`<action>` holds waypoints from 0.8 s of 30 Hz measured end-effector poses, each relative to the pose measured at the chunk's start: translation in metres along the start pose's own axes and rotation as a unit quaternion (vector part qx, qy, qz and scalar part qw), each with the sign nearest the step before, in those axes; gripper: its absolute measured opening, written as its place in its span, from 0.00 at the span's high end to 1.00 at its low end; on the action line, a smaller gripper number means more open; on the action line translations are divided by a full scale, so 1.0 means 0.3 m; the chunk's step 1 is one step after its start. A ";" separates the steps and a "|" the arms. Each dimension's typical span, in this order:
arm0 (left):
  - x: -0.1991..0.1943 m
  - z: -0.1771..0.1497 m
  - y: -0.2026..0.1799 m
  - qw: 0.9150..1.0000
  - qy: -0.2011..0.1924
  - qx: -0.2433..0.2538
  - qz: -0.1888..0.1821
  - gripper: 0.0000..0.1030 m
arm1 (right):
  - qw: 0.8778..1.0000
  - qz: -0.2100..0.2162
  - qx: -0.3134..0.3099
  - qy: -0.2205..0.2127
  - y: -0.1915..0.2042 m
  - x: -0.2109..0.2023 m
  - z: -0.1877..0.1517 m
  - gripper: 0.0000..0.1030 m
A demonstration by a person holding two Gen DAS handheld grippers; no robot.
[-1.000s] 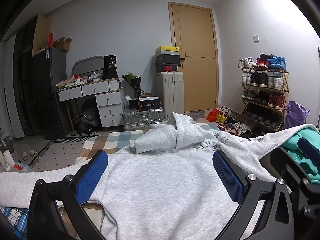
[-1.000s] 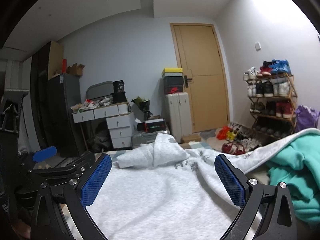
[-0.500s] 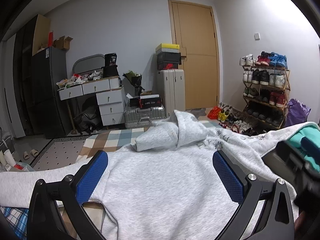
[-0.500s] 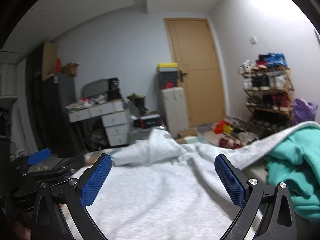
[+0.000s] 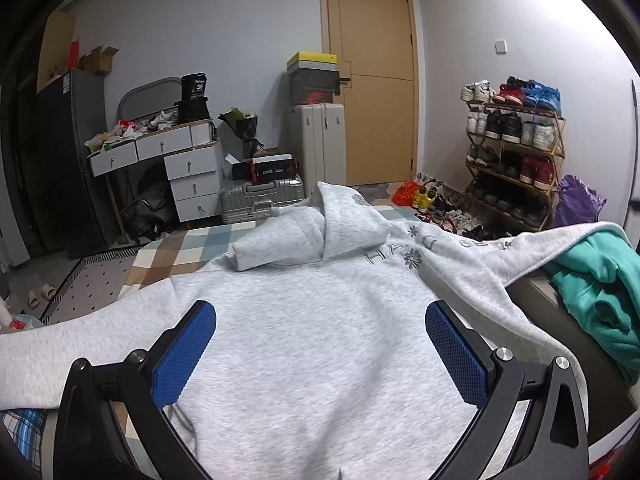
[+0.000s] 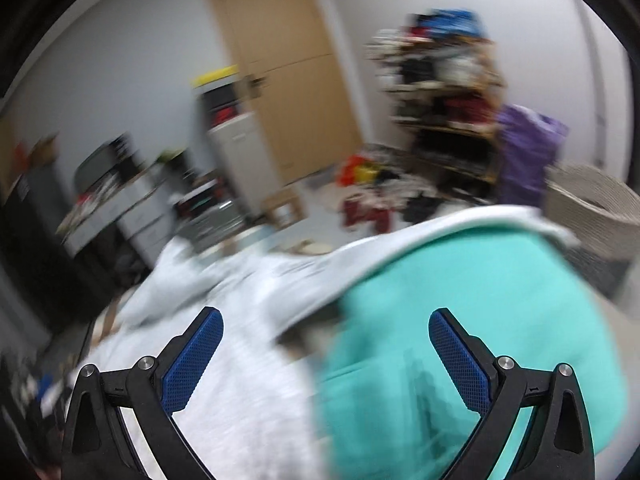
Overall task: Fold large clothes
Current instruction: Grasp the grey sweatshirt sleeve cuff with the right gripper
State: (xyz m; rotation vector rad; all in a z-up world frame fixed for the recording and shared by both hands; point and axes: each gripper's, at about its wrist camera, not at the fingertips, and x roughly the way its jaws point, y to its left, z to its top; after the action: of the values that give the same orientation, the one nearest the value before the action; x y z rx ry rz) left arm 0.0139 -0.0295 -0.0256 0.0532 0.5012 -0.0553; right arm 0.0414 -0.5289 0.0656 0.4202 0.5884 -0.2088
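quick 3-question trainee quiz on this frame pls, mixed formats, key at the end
1. True or false: the left gripper is shut on the grey hoodie.
2. Which garment lies under the hoodie's sleeve on the right? A) teal garment B) red jacket C) black jeans
3. Fill in: the right wrist view is heavily ____, with the right gripper open over grey and teal fabric.

Key: 1 false; 2 A; 3 blurred
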 end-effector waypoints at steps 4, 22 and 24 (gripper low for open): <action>0.019 -0.004 -0.027 1.000 0.011 0.015 -0.001 0.01 | 0.992 -0.017 0.125 0.026 -0.279 0.036 0.142 0.00; 0.074 -0.018 -0.083 0.998 0.039 0.050 0.009 0.01 | 0.942 0.006 0.316 0.115 -0.693 0.383 0.196 0.61; 0.079 -0.019 -0.089 0.998 0.040 0.052 0.009 0.01 | 0.950 -0.008 0.294 0.105 -0.672 0.387 0.224 0.77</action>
State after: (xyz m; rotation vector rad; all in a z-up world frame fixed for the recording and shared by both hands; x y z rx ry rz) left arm 0.0301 -0.0568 -0.0429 0.1617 0.5775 -0.0607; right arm 0.1071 -0.7472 -0.0161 1.0262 0.7362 -0.3591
